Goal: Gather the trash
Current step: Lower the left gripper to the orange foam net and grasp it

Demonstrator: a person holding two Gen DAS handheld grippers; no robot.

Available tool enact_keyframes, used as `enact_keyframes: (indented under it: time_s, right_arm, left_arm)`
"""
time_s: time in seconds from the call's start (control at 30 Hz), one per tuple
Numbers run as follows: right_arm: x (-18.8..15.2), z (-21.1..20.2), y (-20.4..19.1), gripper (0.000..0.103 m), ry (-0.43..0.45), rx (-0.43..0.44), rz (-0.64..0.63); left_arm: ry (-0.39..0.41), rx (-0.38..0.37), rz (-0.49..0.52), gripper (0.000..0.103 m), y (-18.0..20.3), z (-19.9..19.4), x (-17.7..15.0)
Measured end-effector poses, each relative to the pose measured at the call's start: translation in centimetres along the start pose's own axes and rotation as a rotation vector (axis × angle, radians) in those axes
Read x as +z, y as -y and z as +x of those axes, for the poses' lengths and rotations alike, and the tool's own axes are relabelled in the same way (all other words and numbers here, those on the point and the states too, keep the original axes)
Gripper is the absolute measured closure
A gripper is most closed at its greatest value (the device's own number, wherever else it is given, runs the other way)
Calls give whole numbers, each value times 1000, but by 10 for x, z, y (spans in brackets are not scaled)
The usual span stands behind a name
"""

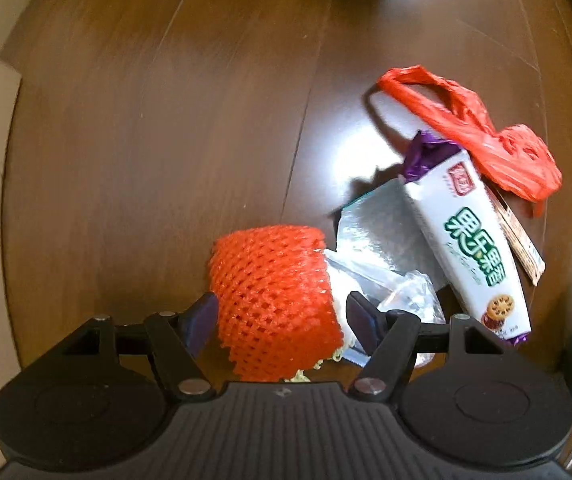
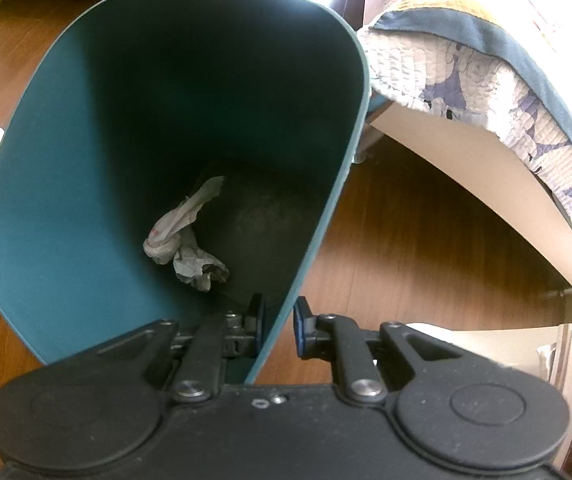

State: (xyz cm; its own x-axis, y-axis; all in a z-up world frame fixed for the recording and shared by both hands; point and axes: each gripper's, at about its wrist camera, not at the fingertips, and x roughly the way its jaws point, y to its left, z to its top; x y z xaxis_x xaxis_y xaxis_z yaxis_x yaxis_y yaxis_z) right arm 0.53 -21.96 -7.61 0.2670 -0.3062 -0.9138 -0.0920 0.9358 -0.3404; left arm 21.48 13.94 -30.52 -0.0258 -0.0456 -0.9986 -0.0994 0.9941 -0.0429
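Jaws apart, the left gripper (image 1: 281, 322) is straddling the orange foam fruit net (image 1: 271, 300) at lower centre, while the right gripper (image 2: 278, 326), clamped, is gripping the teal plastic bin (image 2: 65, 208)'s rim; squeezing could snag clear wrap underneath.

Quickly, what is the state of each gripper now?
Left gripper: open, jaws around the orange foam fruit net, not pressing.
Right gripper: shut on the teal trash bin's wall.

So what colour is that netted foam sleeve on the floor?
Bright orange-red foam net, clearest in the left wrist view.
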Motion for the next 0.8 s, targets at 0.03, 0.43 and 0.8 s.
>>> enact_keyframes:
  time_s: [0.03, 0.43, 0.8]
  right_arm:
    - [0, 1, 0, 89, -4, 0, -1]
    - [4, 6, 2, 89, -8, -2, 16]
    - [0, 2, -2, 89, -3, -14, 22]
  left_arm:
    - [-3, -5, -8, 33, -1, 2, -1]
    - [39, -38, -56, 90, -10, -10, -5]
    - [83, 14, -12, 96, -7, -37, -8]
